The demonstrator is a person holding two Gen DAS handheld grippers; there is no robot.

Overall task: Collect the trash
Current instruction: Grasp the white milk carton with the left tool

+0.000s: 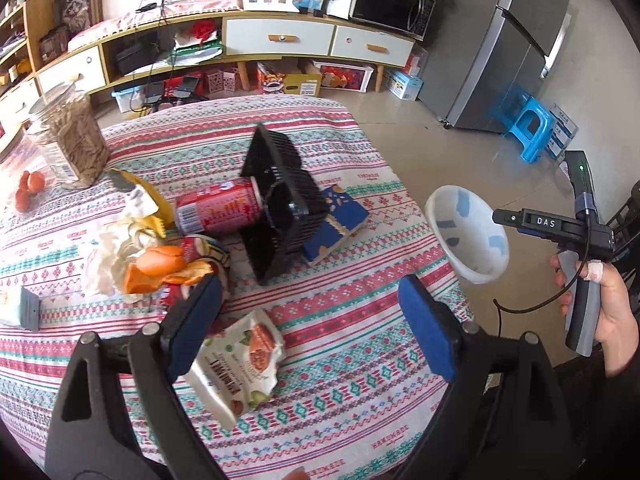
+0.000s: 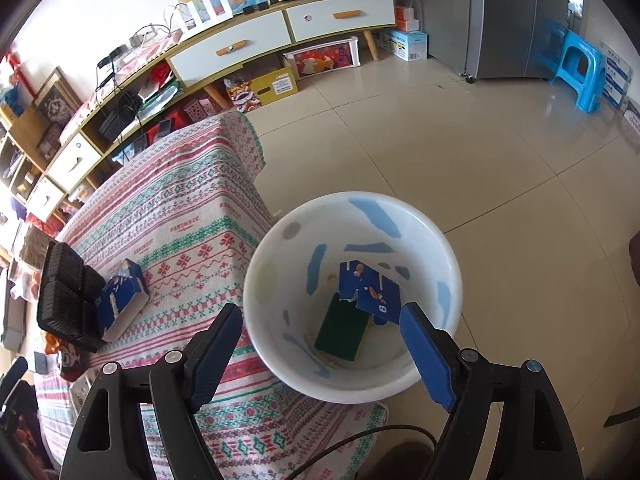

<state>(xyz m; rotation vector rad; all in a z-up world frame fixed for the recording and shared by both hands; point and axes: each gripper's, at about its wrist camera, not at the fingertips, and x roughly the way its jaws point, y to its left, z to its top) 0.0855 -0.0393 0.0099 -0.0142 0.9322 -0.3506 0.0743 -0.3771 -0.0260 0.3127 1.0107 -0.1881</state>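
In the left wrist view my left gripper hangs open over the patterned tablecloth, holding nothing. A torn snack wrapper lies on the cloth beside its left finger. Farther off lie a red can, a black plastic tray, a blue carton, orange peel and crumpled tissue. My right gripper is open above the white bin, with nothing between its pads. Inside the bin lie a torn blue carton piece and a green box.
A glass jar and small red fruits stand at the table's far left. The bin stands off the table's right edge on tiled floor. A low cabinet, a fridge and a blue stool lie beyond.
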